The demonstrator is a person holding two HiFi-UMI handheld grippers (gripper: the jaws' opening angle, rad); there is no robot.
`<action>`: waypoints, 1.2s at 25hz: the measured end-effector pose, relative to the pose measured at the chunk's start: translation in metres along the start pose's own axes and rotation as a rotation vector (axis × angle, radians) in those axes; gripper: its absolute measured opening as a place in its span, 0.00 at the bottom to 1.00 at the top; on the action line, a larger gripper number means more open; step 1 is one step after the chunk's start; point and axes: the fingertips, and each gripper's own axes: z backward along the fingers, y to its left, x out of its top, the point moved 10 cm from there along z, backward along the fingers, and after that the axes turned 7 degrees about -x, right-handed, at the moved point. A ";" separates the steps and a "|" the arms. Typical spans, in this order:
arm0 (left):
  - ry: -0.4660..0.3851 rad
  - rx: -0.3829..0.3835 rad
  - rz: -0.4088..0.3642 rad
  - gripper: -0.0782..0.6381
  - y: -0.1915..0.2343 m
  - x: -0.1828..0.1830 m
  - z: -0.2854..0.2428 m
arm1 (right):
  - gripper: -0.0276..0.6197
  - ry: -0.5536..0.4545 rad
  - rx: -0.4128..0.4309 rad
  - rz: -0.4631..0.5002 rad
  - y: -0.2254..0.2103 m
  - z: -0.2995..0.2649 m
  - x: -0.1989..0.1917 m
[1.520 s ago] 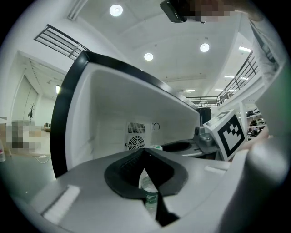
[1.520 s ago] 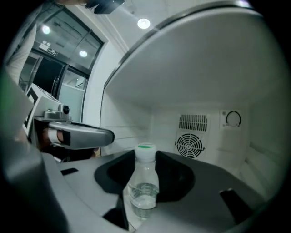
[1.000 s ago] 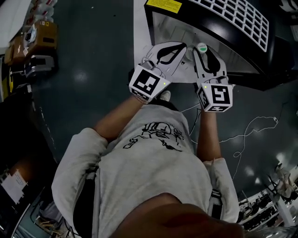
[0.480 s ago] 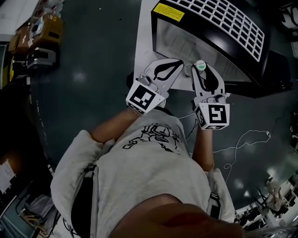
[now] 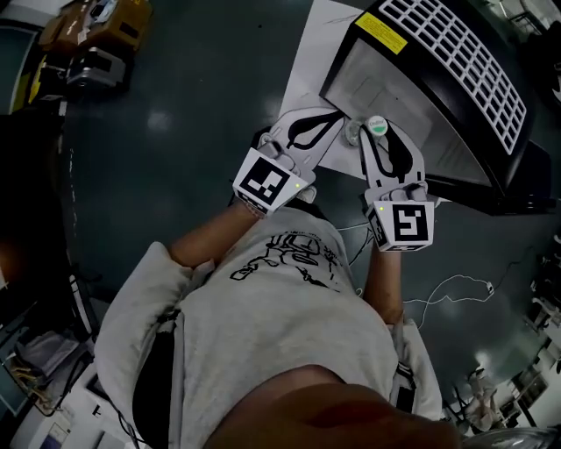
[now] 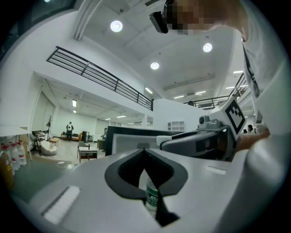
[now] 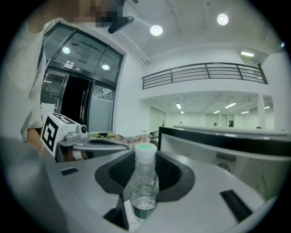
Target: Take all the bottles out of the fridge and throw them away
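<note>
right then, my right gripper (image 7: pixel 144 159) had its fingers spread wide and clamped on a clear bottle (image 7: pixel 143 189). it stood upright, with its green cap (image 7: pixel 145 151) up at the fingertips and its body wedged lower between the pads. i judged that hold was meant to stop it sliding out on the carry. my left gripper (image 6: pixel 144 151) had its fingers meeting at the tips, and in the slot nearer the camera they pinched a green-labelled bottle (image 6: pixel 152 200). only a strip of label showed, so i could not tell how the rest hung.

both grippers sat side by side in front of my chest, near each other but apart, so neither bottle knocked the other. they pointed at the fridge (image 5: pixel 438 96), whose front edge lay just beyond the fingertips. by my reading both bottles were out of it and only the throwing away was left. no bin showed in any view.

the room to move was on my left, over the dark floor (image 5: pixel 175 131) beside the white sheet (image 5: pixel 307 61) under the fridge. on my right a thin cable (image 5: pixel 456 285) looped across the floor, something to step around. boxes (image 5: pixel 96 26) sat well apart at the far left.
</note>
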 end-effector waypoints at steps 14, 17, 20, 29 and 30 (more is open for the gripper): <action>-0.014 0.119 -0.001 0.12 0.103 0.011 0.172 | 0.26 -0.023 0.108 0.020 0.161 -0.102 0.045; -0.013 0.114 -0.003 0.12 0.124 0.010 0.205 | 0.26 -0.023 0.111 0.022 0.192 -0.120 0.046; -0.007 0.111 0.017 0.12 0.141 0.007 0.231 | 0.26 -0.014 0.105 0.015 0.219 -0.138 0.045; -0.010 0.093 0.043 0.12 0.163 0.003 0.260 | 0.26 0.001 0.100 0.015 0.257 -0.162 0.045; -0.009 0.090 0.039 0.12 0.164 0.000 0.259 | 0.26 0.003 0.099 0.016 0.258 -0.164 0.043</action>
